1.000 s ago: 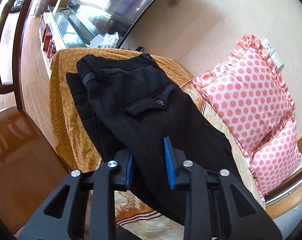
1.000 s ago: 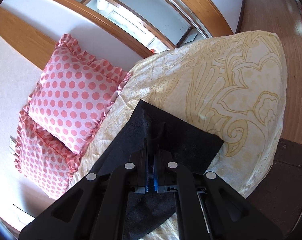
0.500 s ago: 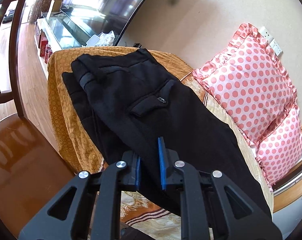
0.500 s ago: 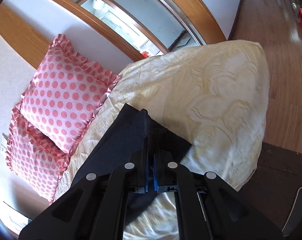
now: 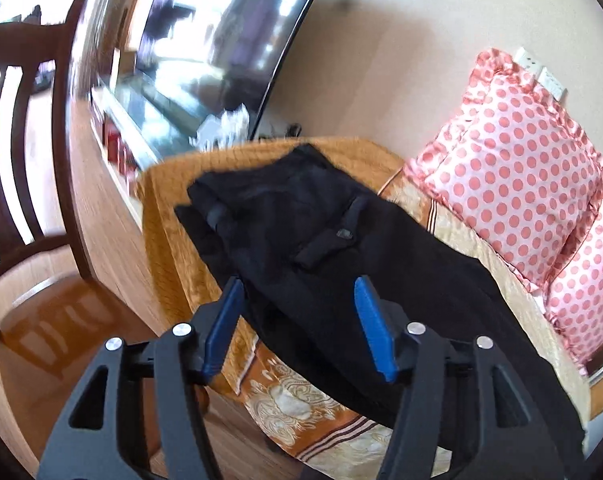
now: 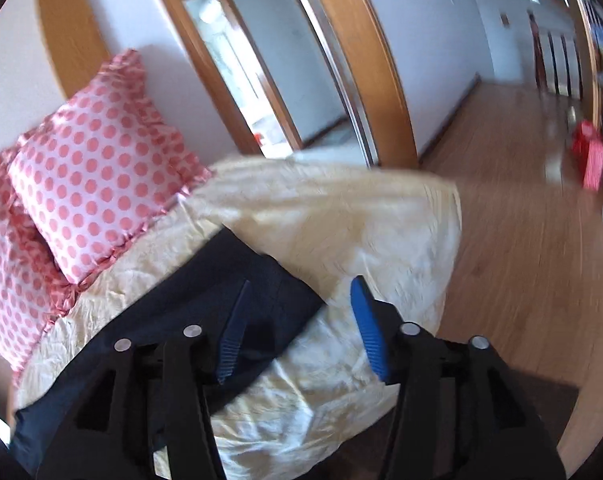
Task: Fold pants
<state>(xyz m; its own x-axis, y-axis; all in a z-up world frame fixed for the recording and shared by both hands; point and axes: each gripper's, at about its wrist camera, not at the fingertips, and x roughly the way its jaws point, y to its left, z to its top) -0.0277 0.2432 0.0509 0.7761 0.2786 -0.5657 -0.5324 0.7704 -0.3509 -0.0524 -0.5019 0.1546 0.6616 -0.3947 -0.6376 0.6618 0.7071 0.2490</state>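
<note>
Black pants (image 5: 341, 248) lie lengthwise on a gold patterned cloth (image 5: 169, 240), waistband and back pocket at the far end. My left gripper (image 5: 297, 320) is open and empty above the near thigh part of the pants. In the right wrist view the leg end of the pants (image 6: 205, 300) lies flat on the cream cloth (image 6: 361, 240). My right gripper (image 6: 297, 324) is open and empty just above the hem edge.
Two pink polka-dot pillows (image 5: 521, 184) lean on the wall behind the pants; they also show in the right wrist view (image 6: 93, 176). A wooden chair (image 5: 33, 208) stands left. A TV (image 5: 221, 40) and glass cabinet stand beyond. Wooden floor (image 6: 521, 240) and doorways lie right.
Both grippers have opened wide. The right one let go of the pant leg end, which now lies on the cloth. Both have pulled back and up a little.
</note>
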